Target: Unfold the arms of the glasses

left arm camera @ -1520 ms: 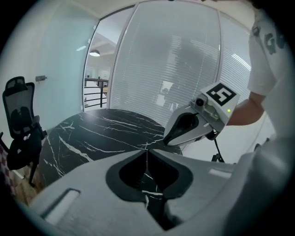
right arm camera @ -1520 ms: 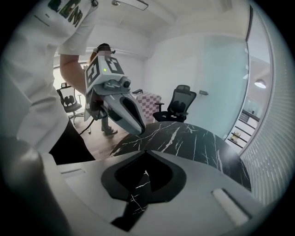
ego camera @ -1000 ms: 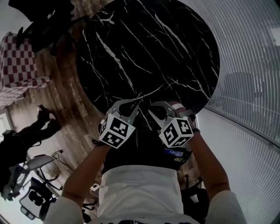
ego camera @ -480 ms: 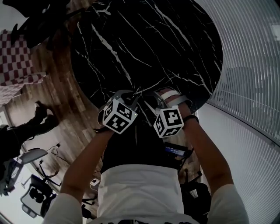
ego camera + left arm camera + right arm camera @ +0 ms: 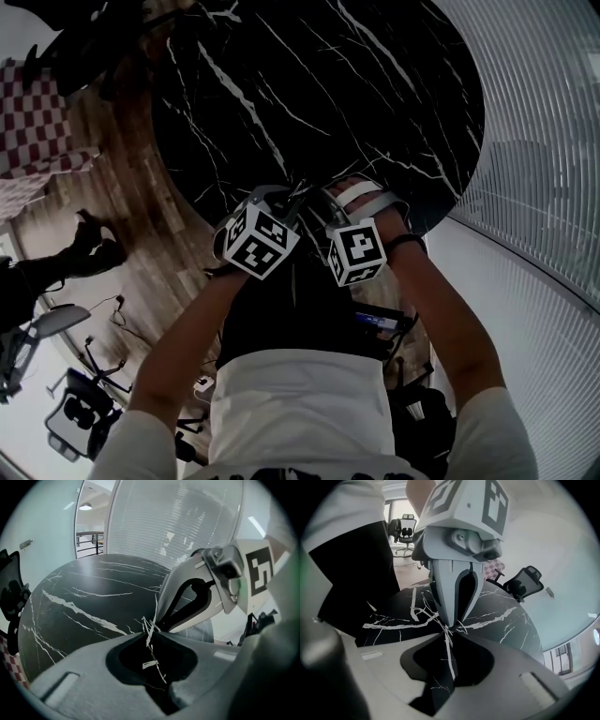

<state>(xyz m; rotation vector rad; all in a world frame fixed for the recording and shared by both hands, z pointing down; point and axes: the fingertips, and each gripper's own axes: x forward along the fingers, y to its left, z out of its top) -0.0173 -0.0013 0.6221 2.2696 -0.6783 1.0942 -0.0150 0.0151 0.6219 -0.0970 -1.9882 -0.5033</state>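
Black marble shot with white veins fills most of my feed: the round table (image 5: 375, 112), and everything that matters sits at its near edge. Both pairs of tongs meet just inside that edge, nose to nose, pointing steeply down at the slab.

The left tongs (image 5: 151, 630) stand narrow, tips only a sliver apart, and have just been closing a touch. The right tongs (image 5: 447, 629) are equally narrow and have just been opening. In neither gap do I see anything I can call gripped, only thin pale lines that I cannot tell from the veins of the table beneath.

I judge this to be the taking-hold step, with no unfolding that I can confirm. Next, one pair needs to steady the frame against the table while the other pinches the end of an arm and swings it gently outward on its hinge.

The glasses themselves I cannot pick out in any view. If they are there, they lie dark on dark at the table's near edge, right under the meeting tips.
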